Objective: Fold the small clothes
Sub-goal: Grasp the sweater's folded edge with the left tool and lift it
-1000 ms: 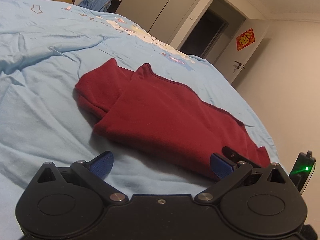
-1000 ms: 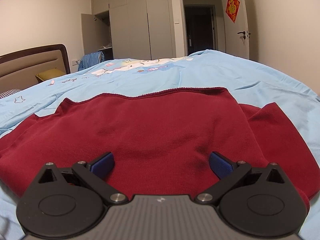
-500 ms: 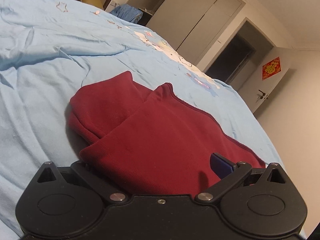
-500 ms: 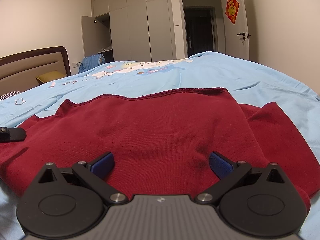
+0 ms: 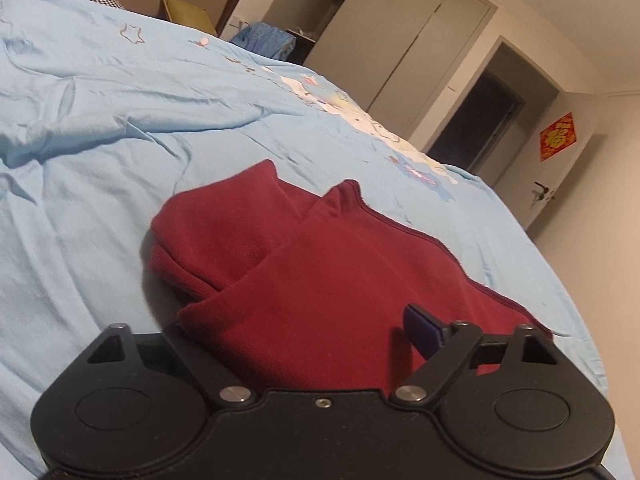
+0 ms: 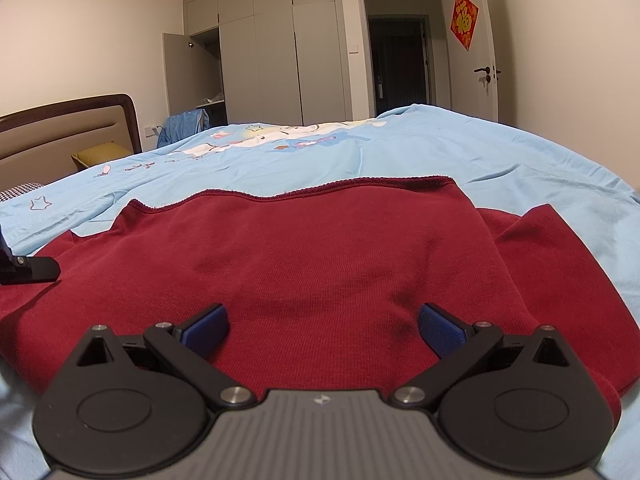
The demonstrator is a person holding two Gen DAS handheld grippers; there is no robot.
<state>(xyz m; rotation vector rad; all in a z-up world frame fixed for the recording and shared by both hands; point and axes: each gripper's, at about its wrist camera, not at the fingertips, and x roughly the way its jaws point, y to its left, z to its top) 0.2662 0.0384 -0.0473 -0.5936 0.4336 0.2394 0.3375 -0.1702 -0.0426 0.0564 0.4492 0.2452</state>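
While spread, left tool [image 5: 304,340] straddles red garment [image 5: 320,264] edge | right tool [image 6: 323,330] wide

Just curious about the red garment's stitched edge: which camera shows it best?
The right wrist view: the red garment faces the camera, its stitched edge crossing the far side. The left wrist view shows that edge at a slant and part hidden.

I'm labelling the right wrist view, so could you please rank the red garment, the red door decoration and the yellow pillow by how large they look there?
1. red garment, by far the largest.
2. yellow pillow.
3. red door decoration.
The last two look close in size, and both are far from the camera, so their order is unsure.
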